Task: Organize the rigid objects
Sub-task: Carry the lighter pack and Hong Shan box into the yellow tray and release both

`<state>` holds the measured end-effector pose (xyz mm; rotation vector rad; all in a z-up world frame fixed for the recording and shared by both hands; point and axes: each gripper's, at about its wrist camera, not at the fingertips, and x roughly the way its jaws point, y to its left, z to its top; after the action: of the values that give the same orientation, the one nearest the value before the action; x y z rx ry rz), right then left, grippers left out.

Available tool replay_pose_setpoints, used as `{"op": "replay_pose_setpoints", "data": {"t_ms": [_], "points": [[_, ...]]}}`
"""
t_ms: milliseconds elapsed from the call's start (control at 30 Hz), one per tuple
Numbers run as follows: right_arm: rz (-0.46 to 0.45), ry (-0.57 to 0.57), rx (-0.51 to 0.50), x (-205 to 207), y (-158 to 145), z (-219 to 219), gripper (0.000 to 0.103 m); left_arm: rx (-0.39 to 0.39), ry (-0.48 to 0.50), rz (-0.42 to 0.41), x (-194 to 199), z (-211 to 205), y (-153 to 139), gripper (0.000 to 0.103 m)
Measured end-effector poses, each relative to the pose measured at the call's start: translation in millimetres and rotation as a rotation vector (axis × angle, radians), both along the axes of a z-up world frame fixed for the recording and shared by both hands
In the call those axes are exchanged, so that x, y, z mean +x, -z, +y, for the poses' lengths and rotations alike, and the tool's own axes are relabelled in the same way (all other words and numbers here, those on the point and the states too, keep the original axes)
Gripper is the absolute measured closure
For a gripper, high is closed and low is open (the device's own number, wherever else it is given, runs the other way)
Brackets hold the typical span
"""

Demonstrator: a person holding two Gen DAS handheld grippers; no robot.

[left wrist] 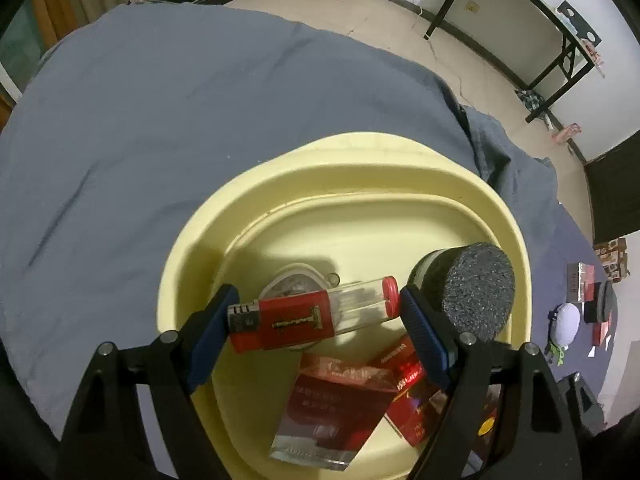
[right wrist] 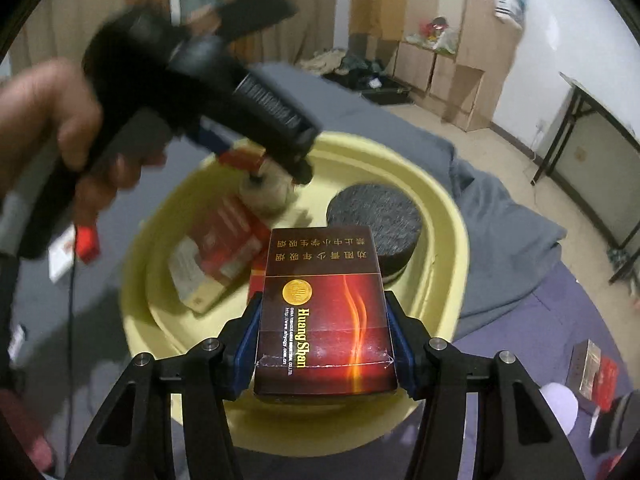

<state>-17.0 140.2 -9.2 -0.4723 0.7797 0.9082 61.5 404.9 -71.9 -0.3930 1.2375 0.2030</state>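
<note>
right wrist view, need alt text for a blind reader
The right gripper clamps a dark red cigarette pack above a pale yellow plastic basin on a blue-grey bedsheet. The basin holds a round grey felt-topped puck and red boxes.

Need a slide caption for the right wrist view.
Right hand-held gripper carries a cigarette pack over the yellow basin.

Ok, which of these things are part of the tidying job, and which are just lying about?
Part of the job:
- yellow basin
- red lighter in the left tongs
- HuangShan pack in the right tongs
- red packs and the grey-topped round tin in the basin

Just lying about:
- blue-grey bedcover
- folding table
- clothes on the floor
</note>
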Motion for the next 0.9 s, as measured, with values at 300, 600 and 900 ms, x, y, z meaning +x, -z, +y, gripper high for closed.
{"op": "replay_pose_setpoints", "data": {"t_ms": [300, 600, 900], "points": [[0.024, -0.018, -0.049, -6.3, 8.1, 20.0, 0.035, -0.04, -0.038, -0.021, -2.5, 5.0, -10.1, 0.013], [0.013, 0.157, 0.14, 6.4, -64.3, -82.8, 0.0, -0.036, 0.133, -0.083, 8.3, -74.3, -70.0, 0.0], [-0.024, 0.534, -0.066, 65.1, -32.8, -305.0, 0.0, -0.142, 0.284, -0.033, 67.0, -244.4, -61.4, 0.0]]}}
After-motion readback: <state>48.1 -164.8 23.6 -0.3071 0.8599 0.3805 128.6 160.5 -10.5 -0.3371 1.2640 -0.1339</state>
